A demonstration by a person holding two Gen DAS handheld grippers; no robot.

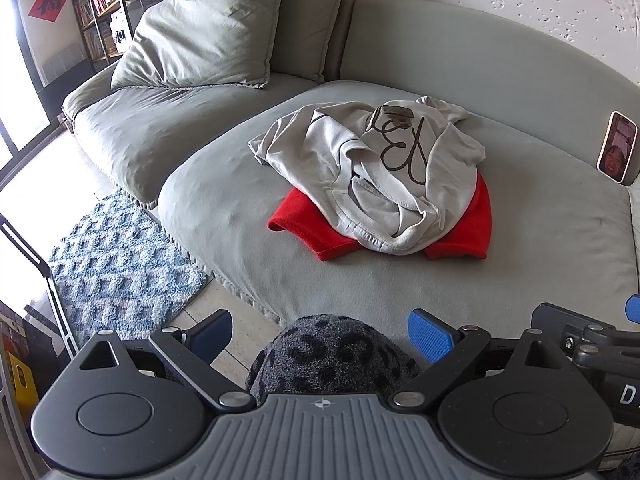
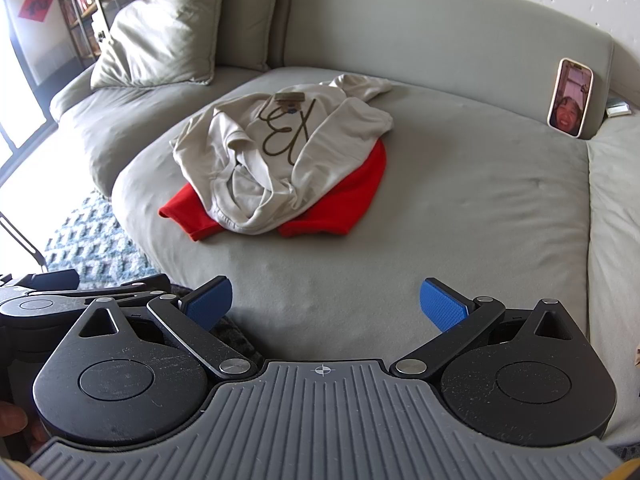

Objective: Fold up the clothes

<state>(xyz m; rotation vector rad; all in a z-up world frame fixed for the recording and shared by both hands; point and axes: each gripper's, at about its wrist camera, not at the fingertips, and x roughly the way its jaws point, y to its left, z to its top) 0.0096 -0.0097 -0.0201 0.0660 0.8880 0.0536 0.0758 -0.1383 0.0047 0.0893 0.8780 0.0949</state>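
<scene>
**Two garments heaped on the sofa seat, both claws spread and empty**

A crumpled beige sweatshirt [image 1: 372,176] lies on top of a red garment [image 1: 464,220] around the middle of the grey sofa seat [image 1: 224,200], well back from its front edge. The red piece shows only as two lobes poking out from under the sweatshirt toward the front edge, plus a strip along its right side.

The left gripper [image 1: 320,338] hangs at the front edge with its jaws spread wide and nothing between them; a dark fleecy knee [image 1: 332,356] sits just under it. The right gripper [image 2: 324,306] hovers beside it, likewise released and empty, well apart from the clothes.

Both pieces look soft and light; the sweatshirt is limp knit that will drape and drag whatever it rests on, so lifting it may pull the red one along. Its ribbed hem [image 1: 384,240] bunches toward the front edge, and the brown script print [image 1: 404,148] faces up. The long axis probably runs from that hem back toward the backrest, slightly skewed, though the folds hide the sleeves' true lie. The thicker hem or a shoulder seam seems the surest pinch. A phone [image 2: 570,98] leans against the backrest at the seat's right rear corner.
</scene>
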